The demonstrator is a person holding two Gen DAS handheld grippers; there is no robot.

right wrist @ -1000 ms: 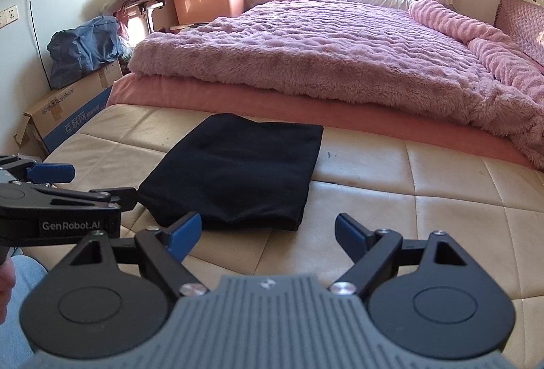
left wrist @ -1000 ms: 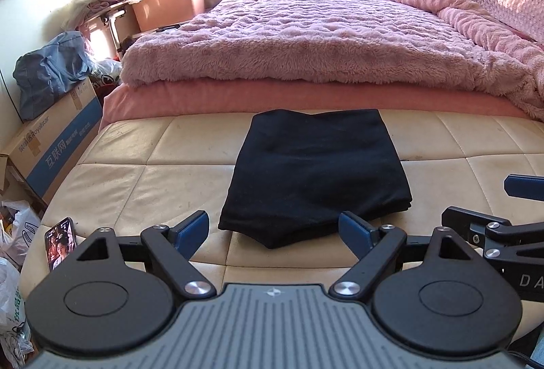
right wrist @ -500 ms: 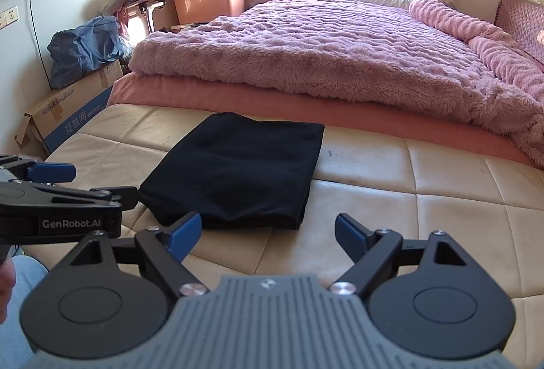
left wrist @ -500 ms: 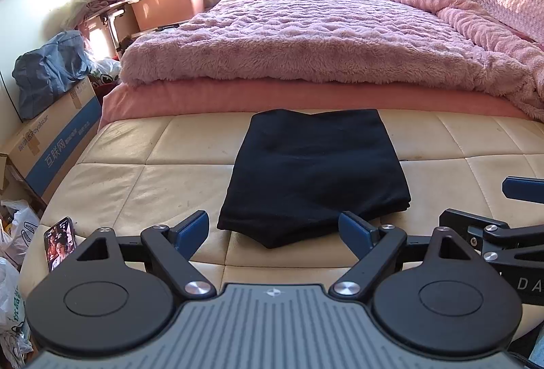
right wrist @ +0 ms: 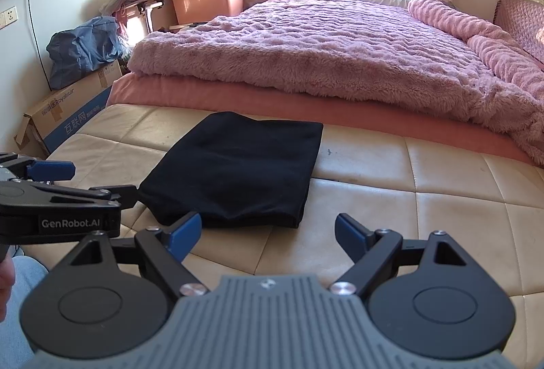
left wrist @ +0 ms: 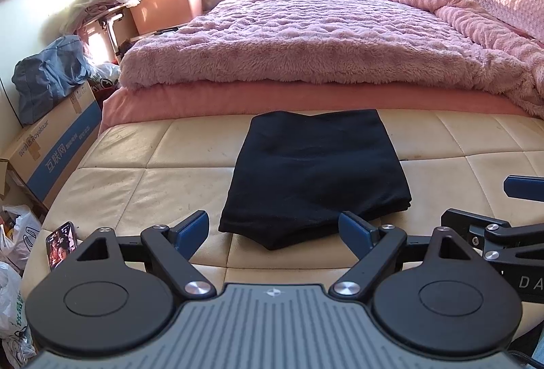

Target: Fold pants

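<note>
Black pants (left wrist: 316, 175) lie folded into a flat rectangle on the cream quilted cushion (left wrist: 142, 185), also seen as black pants (right wrist: 238, 168) from the right. My left gripper (left wrist: 273, 229) hovers just short of the pants' near edge, open, with nothing between its blue fingertips. My right gripper (right wrist: 268, 233) hangs open and empty to the right of the pants' near right corner. The left gripper's body shows at the left edge of the right wrist view, and the right gripper's at the right edge of the left wrist view.
A pink fuzzy blanket (left wrist: 306, 39) covers the bed behind the cushion. A phone (left wrist: 60, 248) lies at the cushion's near left corner. A cardboard box (left wrist: 51, 151), a blue bag (left wrist: 44, 76) and plastic bags (left wrist: 13, 233) crowd the floor at left.
Both grippers have stayed open and nearly still, with only a slight drift. The pants have not moved.
</note>
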